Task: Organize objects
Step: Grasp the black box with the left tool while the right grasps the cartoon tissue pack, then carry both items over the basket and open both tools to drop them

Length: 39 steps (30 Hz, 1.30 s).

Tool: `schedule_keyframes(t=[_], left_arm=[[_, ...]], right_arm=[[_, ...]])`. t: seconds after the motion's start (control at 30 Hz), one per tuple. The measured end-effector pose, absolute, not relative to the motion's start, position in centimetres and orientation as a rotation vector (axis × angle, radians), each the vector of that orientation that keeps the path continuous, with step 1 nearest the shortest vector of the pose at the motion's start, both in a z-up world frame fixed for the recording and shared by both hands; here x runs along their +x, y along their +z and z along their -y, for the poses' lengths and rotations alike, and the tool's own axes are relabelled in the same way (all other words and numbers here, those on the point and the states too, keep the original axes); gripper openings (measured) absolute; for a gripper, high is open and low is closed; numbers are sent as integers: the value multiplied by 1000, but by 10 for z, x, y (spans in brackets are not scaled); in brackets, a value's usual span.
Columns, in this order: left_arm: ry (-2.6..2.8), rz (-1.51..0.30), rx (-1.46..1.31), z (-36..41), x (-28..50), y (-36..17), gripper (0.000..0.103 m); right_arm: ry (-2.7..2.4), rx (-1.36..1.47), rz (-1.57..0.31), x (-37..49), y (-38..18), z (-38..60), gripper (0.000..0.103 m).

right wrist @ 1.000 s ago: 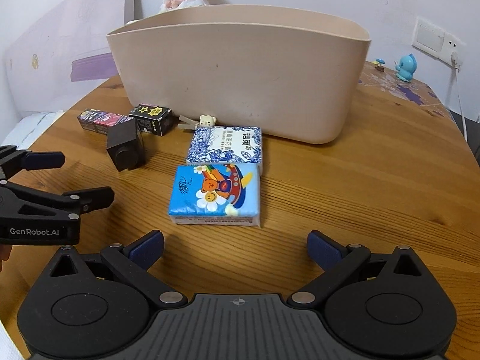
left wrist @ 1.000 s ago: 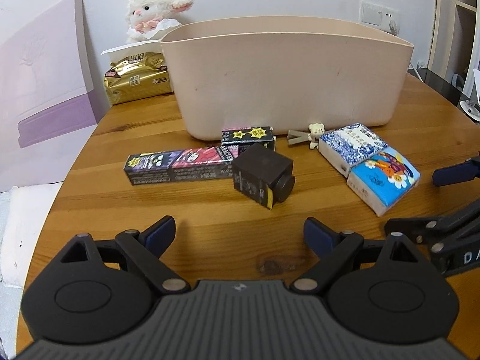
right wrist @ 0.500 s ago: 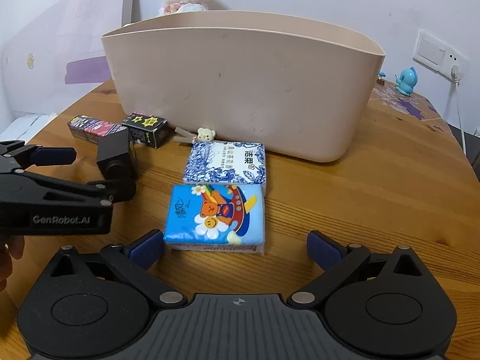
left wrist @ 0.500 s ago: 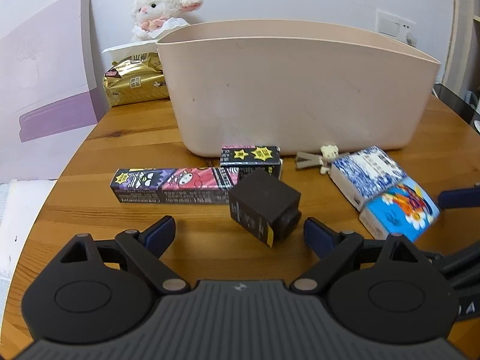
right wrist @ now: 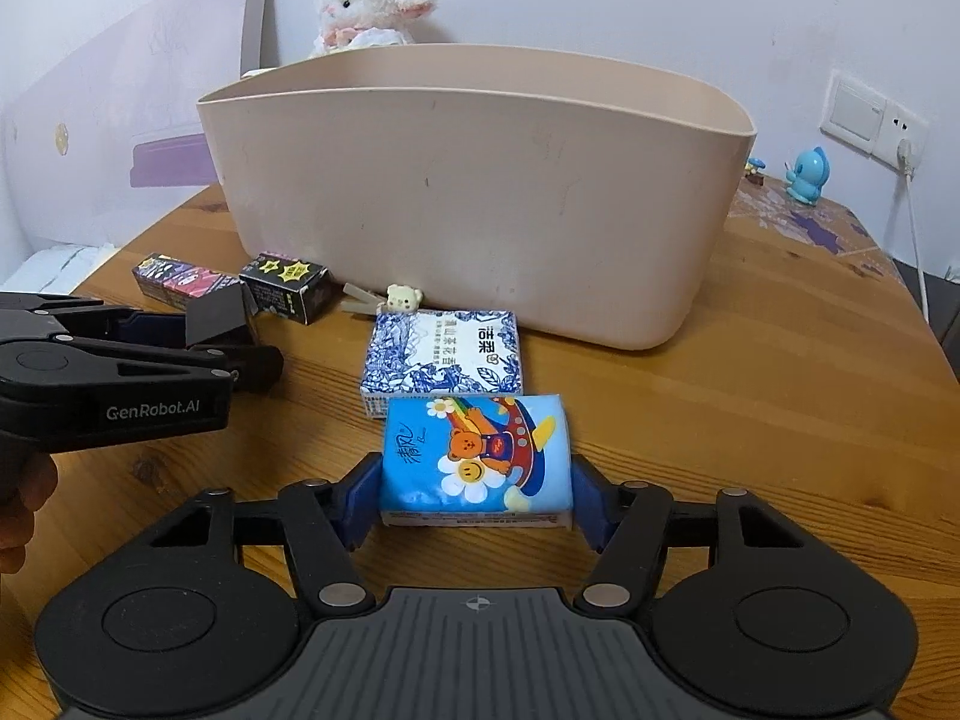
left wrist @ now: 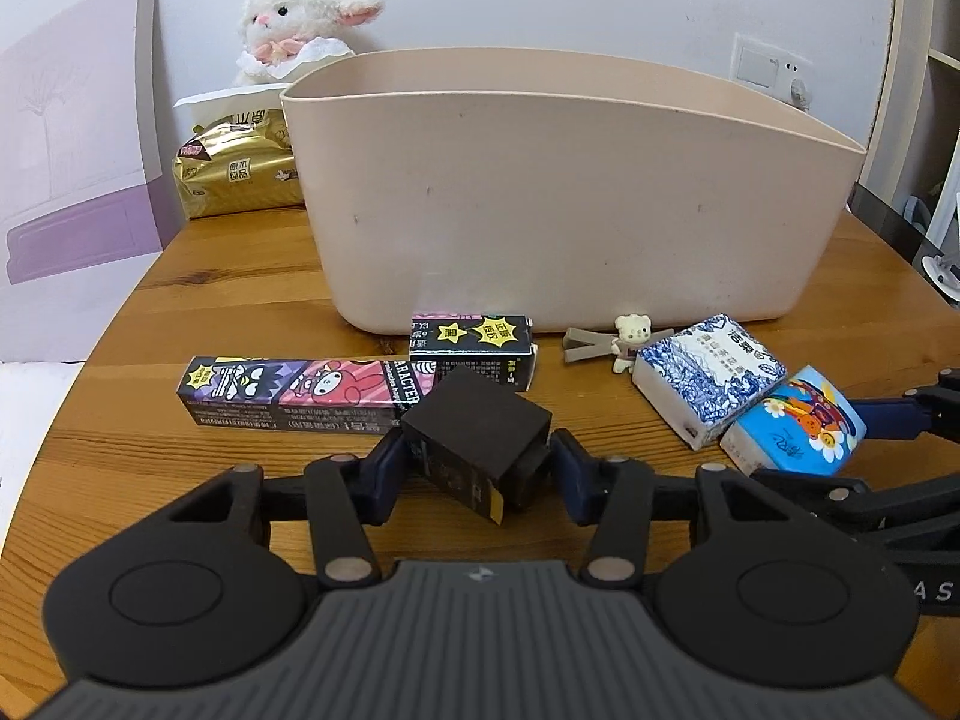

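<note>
The left gripper (left wrist: 477,462) closes around a black cube (left wrist: 477,441) while the right gripper (right wrist: 474,498) closes around a blue tissue pack (right wrist: 474,453) (both still on the table (right wrist: 750,420)).

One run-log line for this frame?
left gripper: closing on black box | right gripper: closing on blue tissue pack | bin: untouched

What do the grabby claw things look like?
Both are black plastic. Each has a ribbed grey middle, two round discs, and jointed bars with silver rivets. The left gripper and right gripper end in dark blue fingers. White letters on the left one's side say "GenRobot.AI".
</note>
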<state>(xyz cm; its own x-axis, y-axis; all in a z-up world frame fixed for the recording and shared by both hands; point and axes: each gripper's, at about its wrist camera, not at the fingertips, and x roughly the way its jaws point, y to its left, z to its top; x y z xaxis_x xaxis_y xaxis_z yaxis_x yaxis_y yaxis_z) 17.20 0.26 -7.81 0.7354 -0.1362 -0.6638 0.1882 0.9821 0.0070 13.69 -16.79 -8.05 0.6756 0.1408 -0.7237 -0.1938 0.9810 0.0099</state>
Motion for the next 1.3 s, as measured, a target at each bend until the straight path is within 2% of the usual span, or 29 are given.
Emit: schedule_keyframes(t=[0.47, 0.97, 1.3], left_arm=[[-165, -694, 111, -11, 148, -65, 53], [-182, -548, 132, -9, 124, -1, 53], [-157, -459, 166, -3, 151, 41, 53]], right_arm=[[220, -56, -788, 122, -64, 177, 60], [216, -28, -635, 104, -1, 204, 60], [178, -51, -516, 124, 46, 214, 60]])
